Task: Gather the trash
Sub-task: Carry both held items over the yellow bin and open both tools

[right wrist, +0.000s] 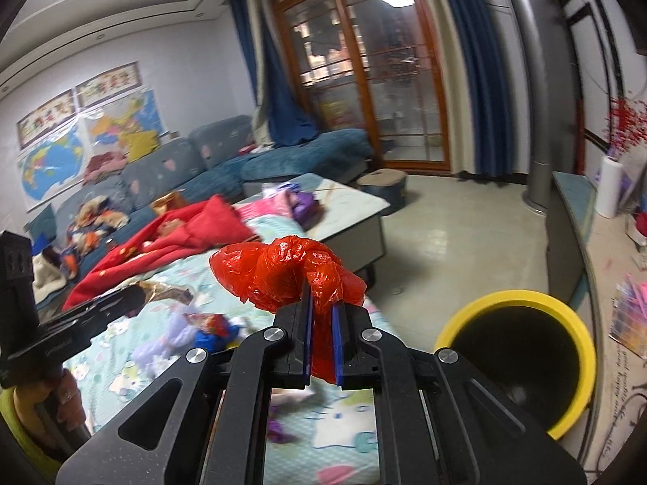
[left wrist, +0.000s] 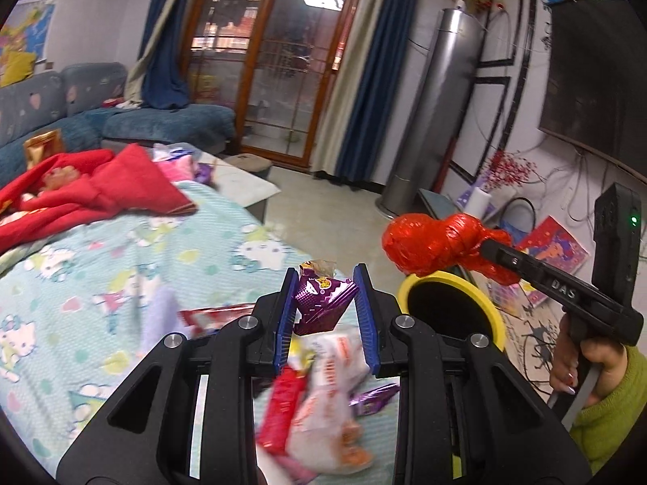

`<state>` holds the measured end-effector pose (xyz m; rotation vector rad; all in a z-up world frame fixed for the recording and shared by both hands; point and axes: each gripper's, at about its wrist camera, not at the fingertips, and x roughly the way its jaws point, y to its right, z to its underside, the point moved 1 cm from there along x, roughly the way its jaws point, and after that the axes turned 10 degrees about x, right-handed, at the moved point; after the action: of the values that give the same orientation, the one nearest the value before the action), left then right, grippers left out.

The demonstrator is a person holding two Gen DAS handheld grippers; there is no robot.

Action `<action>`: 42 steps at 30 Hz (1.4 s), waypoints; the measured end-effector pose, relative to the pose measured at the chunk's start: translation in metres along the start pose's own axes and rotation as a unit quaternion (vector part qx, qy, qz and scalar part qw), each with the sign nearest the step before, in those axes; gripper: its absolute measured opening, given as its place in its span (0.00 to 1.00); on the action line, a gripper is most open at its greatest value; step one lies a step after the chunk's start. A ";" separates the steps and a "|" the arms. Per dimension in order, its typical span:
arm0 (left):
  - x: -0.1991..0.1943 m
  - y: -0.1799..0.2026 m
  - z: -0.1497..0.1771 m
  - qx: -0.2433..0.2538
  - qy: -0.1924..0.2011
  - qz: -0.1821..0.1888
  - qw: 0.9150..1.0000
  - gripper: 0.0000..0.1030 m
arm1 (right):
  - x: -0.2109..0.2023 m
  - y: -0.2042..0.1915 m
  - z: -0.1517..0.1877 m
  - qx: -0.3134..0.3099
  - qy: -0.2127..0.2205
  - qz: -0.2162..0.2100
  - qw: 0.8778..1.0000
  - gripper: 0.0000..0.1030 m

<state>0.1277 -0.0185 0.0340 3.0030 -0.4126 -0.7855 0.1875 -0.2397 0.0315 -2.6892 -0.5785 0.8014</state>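
My left gripper (left wrist: 325, 283) is shut on a purple snack wrapper (left wrist: 323, 301) and holds it above the table's patterned cloth (left wrist: 121, 283). My right gripper (right wrist: 322, 307) is shut on a crumpled red plastic bag (right wrist: 283, 275). That bag also shows in the left wrist view (left wrist: 436, 244), held just above the yellow-rimmed black bin (left wrist: 453, 311). The bin (right wrist: 521, 359) stands on the floor to the right of the table. Red and white wrappers (left wrist: 323, 396) lie on the cloth under my left gripper. Blue and lilac wrappers (right wrist: 202, 331) lie further left.
A red garment (left wrist: 81, 194) lies on the far part of the cloth. A blue sofa (left wrist: 170, 121) runs behind the table. A low TV cabinet (right wrist: 574, 218) with a paper roll (right wrist: 612, 186) stands on the right. A grey column unit (left wrist: 440, 113) stands by the curtains.
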 end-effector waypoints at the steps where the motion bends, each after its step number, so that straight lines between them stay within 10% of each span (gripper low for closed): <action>1: 0.003 0.004 -0.001 0.003 0.000 0.005 1.000 0.21 | -0.002 0.005 0.000 0.004 0.002 0.006 1.000 0.07; 42: 0.148 0.175 0.008 0.071 -0.081 0.164 0.980 0.21 | -0.017 0.240 0.012 0.185 -0.029 0.226 0.956 0.08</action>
<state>0.2040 -0.2242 -0.0307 2.8840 -0.9790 -1.0058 0.2383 -0.4569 -0.0586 -2.4710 0.1824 0.9888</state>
